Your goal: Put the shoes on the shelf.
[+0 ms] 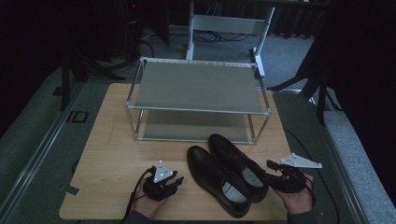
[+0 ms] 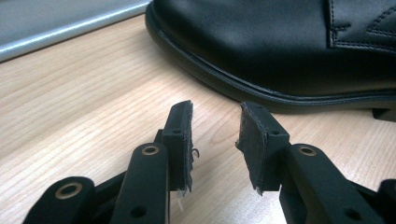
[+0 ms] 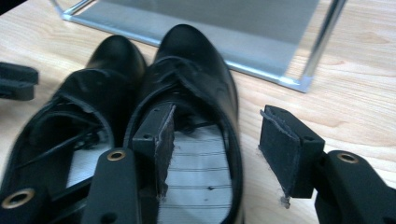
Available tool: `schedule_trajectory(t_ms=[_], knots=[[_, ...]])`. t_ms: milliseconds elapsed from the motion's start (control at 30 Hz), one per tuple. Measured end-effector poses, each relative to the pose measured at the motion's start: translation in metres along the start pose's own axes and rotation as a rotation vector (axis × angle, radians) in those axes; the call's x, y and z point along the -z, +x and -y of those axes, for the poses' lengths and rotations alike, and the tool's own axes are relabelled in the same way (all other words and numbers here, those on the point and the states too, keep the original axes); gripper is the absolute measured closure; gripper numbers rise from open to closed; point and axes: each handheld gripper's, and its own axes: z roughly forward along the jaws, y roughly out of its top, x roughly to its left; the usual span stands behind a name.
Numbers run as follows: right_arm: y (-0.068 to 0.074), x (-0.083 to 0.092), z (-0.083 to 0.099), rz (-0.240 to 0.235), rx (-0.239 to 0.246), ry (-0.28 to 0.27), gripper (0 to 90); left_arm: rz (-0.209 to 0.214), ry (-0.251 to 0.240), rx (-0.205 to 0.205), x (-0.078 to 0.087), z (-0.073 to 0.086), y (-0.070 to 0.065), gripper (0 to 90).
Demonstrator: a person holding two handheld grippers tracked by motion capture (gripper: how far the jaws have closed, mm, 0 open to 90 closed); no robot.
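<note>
Shoes [image 1: 229, 177] lie side by side on the desk [image 1: 107, 154], toes toward the rack [image 1: 196, 98]. Right tool [image 1: 275, 173], open, straddles the nearer shoe's heel rim; left tool [image 1: 173, 181] gapes empty beside them.

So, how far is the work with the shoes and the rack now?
Done: two black shoes stand paired before the rack. In hand: nothing; the left gripper and right gripper are open beside them. Left: both rack shelves hold no shoe.
</note>
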Motion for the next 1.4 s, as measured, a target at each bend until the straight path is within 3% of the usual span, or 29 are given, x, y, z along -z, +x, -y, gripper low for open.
schedule_trajectory(t_ms=[200,367,667,967,1267,1400], knots=[[0.015,0.004,0.002,-0.011,0.025,0.011,43.5,-0.009,-0.007,0.005,0.002,0.001,0.002,64.6],[0.021,0.006,0.005,-0.037,0.008,0.028,43.3,-0.014,-0.006,0.007,0.001,0.001,0.002,64.1],[0.037,0.003,0.011,-0.063,0.052,0.083,44.1,-0.008,0.003,-0.002,-0.002,0.002,0.000,63.6],[0.048,-0.011,0.015,-0.041,0.084,0.207,40.1,0.001,0.011,-0.010,-0.005,0.002,-0.004,63.2],[0.054,-0.013,0.011,-0.009,0.102,0.261,38.6,0.004,0.015,-0.013,-0.006,0.002,-0.005,63.1],[0.054,-0.016,0.008,-0.009,0.100,0.311,38.7,0.012,0.017,-0.015,-0.007,0.002,-0.007,63.1]])
